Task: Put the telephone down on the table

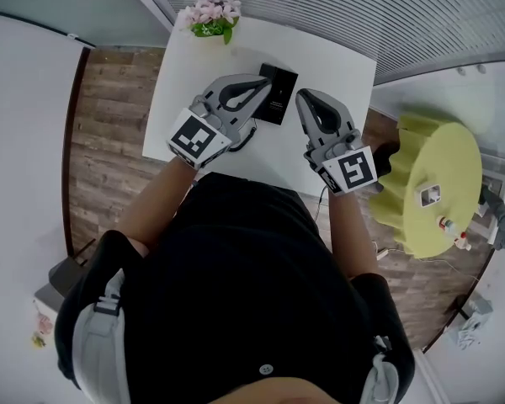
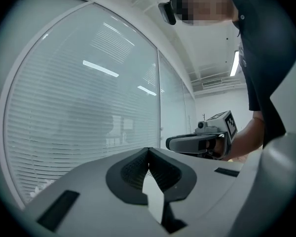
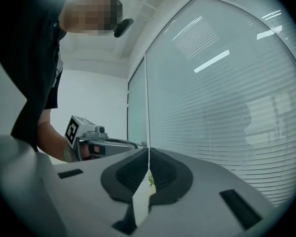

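Observation:
In the head view a black telephone (image 1: 278,93) lies flat on the white table (image 1: 341,66), and a dark cord (image 1: 246,138) shows below the left gripper. My left gripper (image 1: 264,81) is held above the table at the phone's left edge, shut with nothing between its jaws. My right gripper (image 1: 303,99) hovers just right of the phone, also shut and empty. The left gripper view has shut jaws (image 2: 148,150) aimed at window blinds, with the right gripper (image 2: 202,142) beside them. In the right gripper view the closed jaws (image 3: 148,151) face the blinds, and the left gripper (image 3: 101,143) is at the left.
A pot of pink flowers (image 1: 211,14) stands at the table's far left corner. To the right of the table is a yellow-green round stool (image 1: 442,175) with small items on top. Wooden floor surrounds the table; slatted blinds (image 1: 337,7) run behind it.

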`<move>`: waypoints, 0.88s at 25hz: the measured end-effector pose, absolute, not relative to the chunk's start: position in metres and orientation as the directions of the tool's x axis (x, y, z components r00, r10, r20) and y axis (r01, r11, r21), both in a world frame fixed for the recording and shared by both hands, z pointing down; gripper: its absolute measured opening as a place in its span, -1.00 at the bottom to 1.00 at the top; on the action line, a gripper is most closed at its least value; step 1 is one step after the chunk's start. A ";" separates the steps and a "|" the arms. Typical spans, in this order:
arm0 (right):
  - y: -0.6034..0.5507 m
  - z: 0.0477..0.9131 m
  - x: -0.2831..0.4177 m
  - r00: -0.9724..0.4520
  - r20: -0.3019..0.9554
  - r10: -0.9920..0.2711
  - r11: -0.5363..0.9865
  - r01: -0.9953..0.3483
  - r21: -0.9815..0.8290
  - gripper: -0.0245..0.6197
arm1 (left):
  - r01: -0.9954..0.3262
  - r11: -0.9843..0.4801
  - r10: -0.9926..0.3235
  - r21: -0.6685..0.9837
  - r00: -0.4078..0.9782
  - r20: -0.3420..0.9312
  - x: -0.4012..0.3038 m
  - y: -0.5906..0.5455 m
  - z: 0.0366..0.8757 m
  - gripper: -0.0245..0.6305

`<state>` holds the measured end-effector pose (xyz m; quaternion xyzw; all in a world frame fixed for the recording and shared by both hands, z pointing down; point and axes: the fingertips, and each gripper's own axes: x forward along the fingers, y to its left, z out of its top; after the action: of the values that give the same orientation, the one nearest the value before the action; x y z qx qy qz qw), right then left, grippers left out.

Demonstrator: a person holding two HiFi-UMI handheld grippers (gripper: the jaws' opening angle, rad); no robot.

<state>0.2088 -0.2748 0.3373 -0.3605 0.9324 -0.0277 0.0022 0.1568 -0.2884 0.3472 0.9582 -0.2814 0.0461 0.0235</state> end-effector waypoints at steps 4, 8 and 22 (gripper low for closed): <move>-0.271 0.339 0.206 -0.737 0.015 -0.675 0.736 -0.675 -0.044 -0.85 | -0.541 -0.841 -0.537 0.005 0.835 0.119 0.160 -0.287 0.350 -0.90; -0.273 0.338 0.209 -0.725 0.004 -0.689 0.723 -0.688 -0.069 -0.85 | -0.533 -0.846 -0.529 0.002 0.840 0.119 0.164 -0.283 0.349 -0.90; -0.272 0.338 0.209 -0.723 0.011 -0.691 0.721 -0.690 -0.054 -0.85 | -0.530 -0.848 -0.525 0.009 0.842 0.122 0.165 -0.281 0.350 -0.90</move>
<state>0.2089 -0.2720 0.3379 -0.3723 0.9277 -0.0272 0.0048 0.1650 -0.2807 0.3505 0.9595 -0.2748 0.0575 0.0209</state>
